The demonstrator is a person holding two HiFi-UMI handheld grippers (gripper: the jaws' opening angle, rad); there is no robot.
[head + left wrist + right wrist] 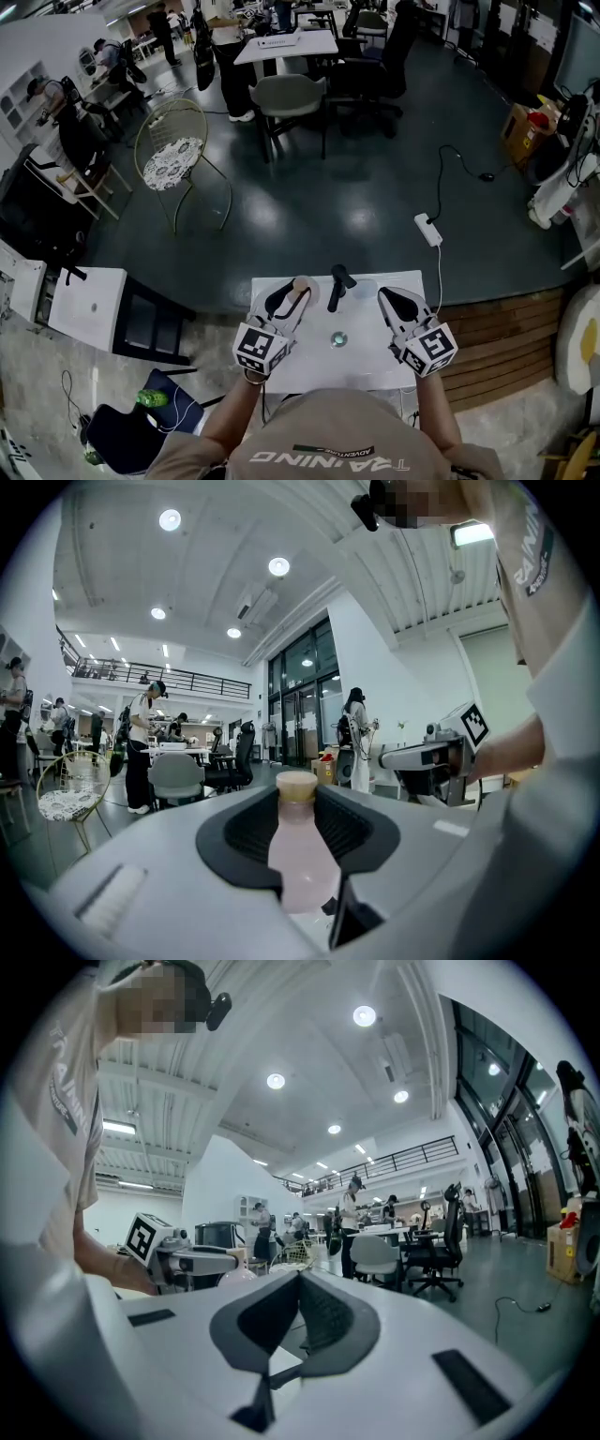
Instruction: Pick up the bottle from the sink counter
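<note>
1. Your left tongs (pixel 298 803) are clamped on the bottle (pixel 300 855): its pale pink body fills the gap between the two dark ribbed pads, and its tan cap rises just above them
2. In the head view those left tongs (pixel 286 302) reach out over the far left part of the white counter (pixel 309 370), and the bottle (pixel 301 285) sits upright at their tip, just left of the black faucet (pixel 338 286)
3. No view shows whether the bottle's base rests on the counter or hangs clear of it
4. Your right tongs (pixel 298 1283) are together at the tips with nothing between them; only a thin wedge of counter shows between the pads lower down
5. In the head view the right tongs (pixel 398 305) hover over the right side of the counter, right of the faucet and well apart from the bottle
6. The round drain (pixel 338 339) lies in the counter between your two tongs, nearer to you than the faucet
7. From the right gripper view you can see the left tongs (pixel 192 1260) across the counter, with the bottle's rounded shoulder (pixel 236 1276) just beside them
8. Beyond the counter, on the dark floor, a white power strip (pixel 427 230) lies with its cable running away, and a wire chair (pixel 178 150) stands far to the left
</note>
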